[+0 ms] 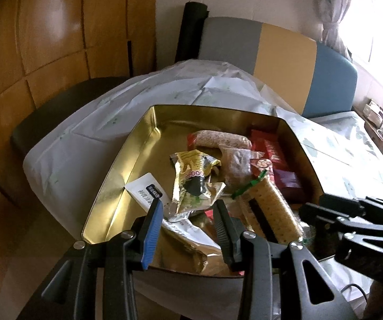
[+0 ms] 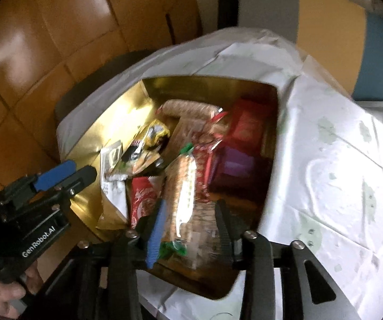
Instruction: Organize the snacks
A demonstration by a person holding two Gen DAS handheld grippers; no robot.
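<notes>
A gold tin (image 1: 138, 144) (image 2: 143, 98) stands open on the table with several snacks in it. My left gripper (image 1: 188, 208) (image 2: 82, 169) hovers over its near left part, open, with a gold foil packet (image 1: 194, 184) (image 2: 154, 133) and a white sachet (image 1: 146, 189) lying below its fingers. My right gripper (image 2: 190, 213) (image 1: 314, 205) is open above a long cracker pack (image 2: 183, 186) (image 1: 268, 208), which rests in the tin. A red box (image 1: 268, 144), a purple box (image 1: 287, 181) and a biscuit roll (image 1: 220, 137) lie further back.
The tin sits on a white patterned tablecloth (image 1: 84, 138) (image 2: 338, 173). Chair backs in grey, yellow and blue (image 1: 284, 61) stand behind the table, and a dark seat (image 1: 58, 112) is at the left. A person's hand (image 2: 4, 293) holds the left gripper. The right wrist view is blurred.
</notes>
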